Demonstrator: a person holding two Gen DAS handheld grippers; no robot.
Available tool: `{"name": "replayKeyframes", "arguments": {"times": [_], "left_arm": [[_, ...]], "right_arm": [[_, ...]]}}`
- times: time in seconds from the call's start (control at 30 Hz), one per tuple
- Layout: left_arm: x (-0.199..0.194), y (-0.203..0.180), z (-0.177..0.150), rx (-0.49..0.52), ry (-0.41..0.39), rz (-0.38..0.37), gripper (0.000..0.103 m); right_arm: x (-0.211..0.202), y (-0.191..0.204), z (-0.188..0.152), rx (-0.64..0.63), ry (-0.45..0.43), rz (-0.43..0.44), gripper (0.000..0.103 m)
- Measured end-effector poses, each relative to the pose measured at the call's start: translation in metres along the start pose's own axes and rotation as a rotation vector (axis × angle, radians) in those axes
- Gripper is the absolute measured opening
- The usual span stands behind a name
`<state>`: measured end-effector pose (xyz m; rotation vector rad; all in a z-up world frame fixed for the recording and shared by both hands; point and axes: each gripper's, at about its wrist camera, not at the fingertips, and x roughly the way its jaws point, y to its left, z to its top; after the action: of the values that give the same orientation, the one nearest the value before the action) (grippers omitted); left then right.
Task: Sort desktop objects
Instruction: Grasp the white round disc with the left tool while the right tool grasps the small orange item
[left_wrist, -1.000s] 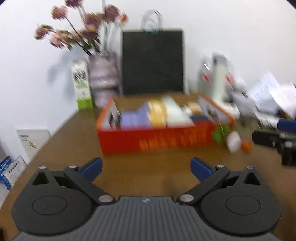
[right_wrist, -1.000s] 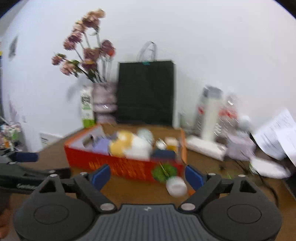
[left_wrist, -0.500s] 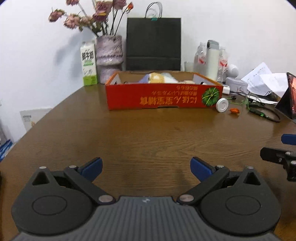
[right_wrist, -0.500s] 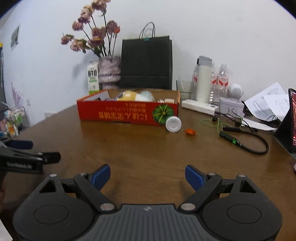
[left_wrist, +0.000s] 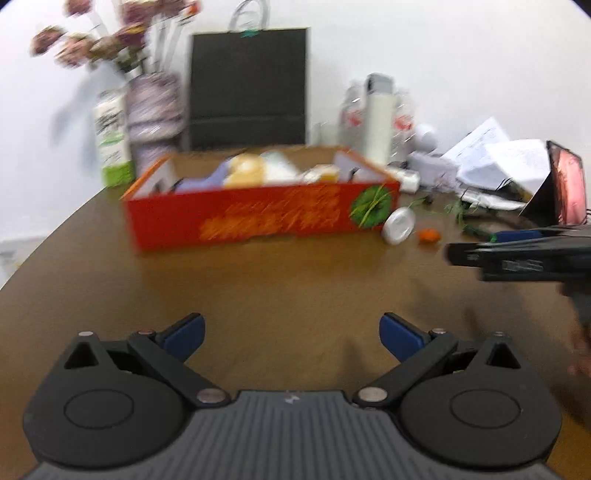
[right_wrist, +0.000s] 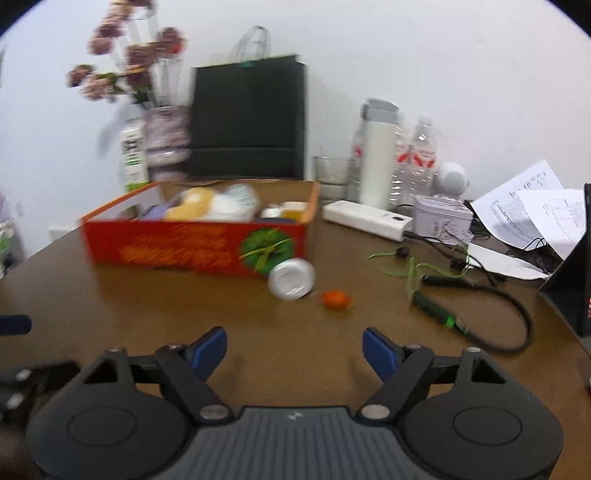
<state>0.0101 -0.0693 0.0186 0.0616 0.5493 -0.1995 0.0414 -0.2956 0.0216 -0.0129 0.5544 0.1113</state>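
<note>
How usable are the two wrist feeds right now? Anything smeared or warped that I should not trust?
Left wrist view: heavy motion blur; the red box, flowers and right gripper are smeared, and only the left gripper is sharp. Right wrist view: milder blur; the white cap, orange bit and cable are readable. Both views: fisheye bending at the edges, even lighting, no glare.

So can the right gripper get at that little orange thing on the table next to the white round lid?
Probably yes. The right gripper is open, and only bare table lies between it and the orange thing. The white lid sits close beside it and could get nudged.
</note>
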Motion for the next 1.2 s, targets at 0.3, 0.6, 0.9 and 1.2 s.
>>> {"name": "replayKeyframes", "arguments": {"times": [0.3,0.6,0.9,1.2], "left_arm": [[0.094,-0.043,0.055,0.006,-0.040,-0.207,0.081],[0.149,-0.062,0.069,0.054,0.040,-0.344,0.046],[0.138,-0.069,0.063,0.015,0.039,-0.341,0.010],[0.053,-0.027,0.032,-0.065,-0.033,-0.193,0.010]], "right_arm": [[0.081,-0.043,0.027,0.046,0.104,0.087,0.049],[0.094,-0.065,0.027,0.115,0.114,0.153,0.033],[0.087,-0.045,0.021,-0.006,0.104,0.134,0.029],[0.072,-0.003,0.014,-0.091,0.089,0.169,0.012]]}}
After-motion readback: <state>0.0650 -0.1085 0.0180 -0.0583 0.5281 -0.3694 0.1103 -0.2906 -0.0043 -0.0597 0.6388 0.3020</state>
